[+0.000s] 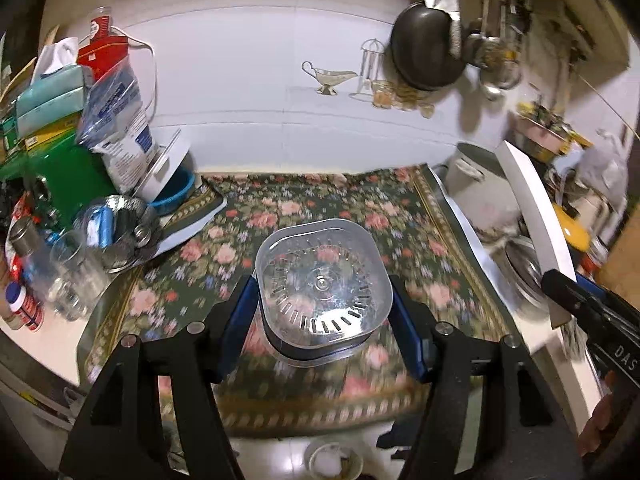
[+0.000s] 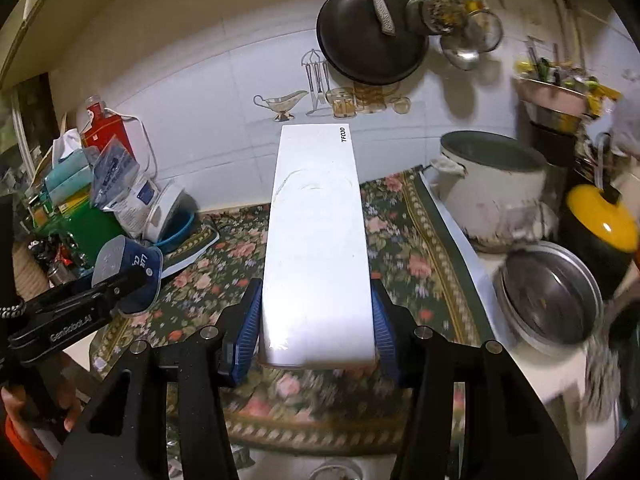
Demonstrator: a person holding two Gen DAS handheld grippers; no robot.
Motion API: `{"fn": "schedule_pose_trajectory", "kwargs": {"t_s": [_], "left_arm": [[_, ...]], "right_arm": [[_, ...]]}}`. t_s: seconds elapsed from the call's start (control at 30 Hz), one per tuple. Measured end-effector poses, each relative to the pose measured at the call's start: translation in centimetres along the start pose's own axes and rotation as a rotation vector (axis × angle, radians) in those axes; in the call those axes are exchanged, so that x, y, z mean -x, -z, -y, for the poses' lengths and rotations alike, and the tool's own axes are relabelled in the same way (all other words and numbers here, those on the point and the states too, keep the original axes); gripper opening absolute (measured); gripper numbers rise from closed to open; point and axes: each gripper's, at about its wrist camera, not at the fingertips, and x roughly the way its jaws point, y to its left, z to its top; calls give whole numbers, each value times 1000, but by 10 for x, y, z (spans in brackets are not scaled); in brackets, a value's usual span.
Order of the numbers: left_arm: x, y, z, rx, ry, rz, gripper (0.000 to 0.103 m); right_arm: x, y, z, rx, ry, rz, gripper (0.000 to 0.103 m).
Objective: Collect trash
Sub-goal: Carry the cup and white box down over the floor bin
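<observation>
- Countertop [image 1: 36, 344] of pale stone runs under a white tiled wall [image 1: 240, 92]; a dark floral mat [image 1: 420, 216] with pink roses covers its middle.
- Clutter crowds the left end: a tissue box [image 1: 52, 92], a blue-and-white pouch [image 1: 120, 132], a green box [image 1: 72, 176], a glass jar [image 1: 76, 272].
- A black frying pan [image 2: 372, 36] hangs on the wall with ladles [image 2: 452, 12] beside it; tile decals of a gravy boat [image 2: 280, 102] sit lower down.
- To the right stand a white pot [image 2: 492, 184], a steel bowl [image 2: 552, 292] and a yellow lid [image 2: 604, 216].
- The left gripper [image 1: 324, 316] clamps a clear plastic container [image 1: 324, 276] with a slotted bottom; both blue pads press its sides, and it is held above the mat.
- The right gripper [image 2: 318, 320] is closed on the near end of a long white box [image 2: 316, 220], which juts forward away from the fingers over the mat, a small black print near its far corner.
- In the right wrist view the left gripper shows at the left edge, its container seen from the side; a hand [image 2: 24, 408] grips that tool's handle.
- In the left wrist view the white box slants up at the right edge.
</observation>
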Motion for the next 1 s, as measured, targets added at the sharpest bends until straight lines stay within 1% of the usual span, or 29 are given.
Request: {"fn": "schedule_pose_trajectory", "kwargs": {"t_s": [0.1,0.3,0.4,0.5,0.67,0.73,0.83,1.0], "left_arm": [[32,27,-13,-20,21,-13,63],[83,64,-25,-67,41,-32,63],[98,77,-27,-69,55,-58,63],[105,89,-27,-62,67,-86,63],[99,116,-21,-41,73,-135,63],[88,130,-15,-26,71,-171,63],[71,151,-6,-16,68,-218,63],[34,201,15,9,46,-298,64]], "right_arm": [[25,25,-23,-30,24,14,48],[68,65,-57,-75,49,13,48],[84,78,-67,-75,65,-2,48],[97,90,-74,-70,83,-32,48],[103,113,-73,-57,98,-93,48],[102,123,-69,-56,97,-116,48],[95,142,-55,-55,91,-159,48],[78,174,-24,-50,87,-228,48]]}}
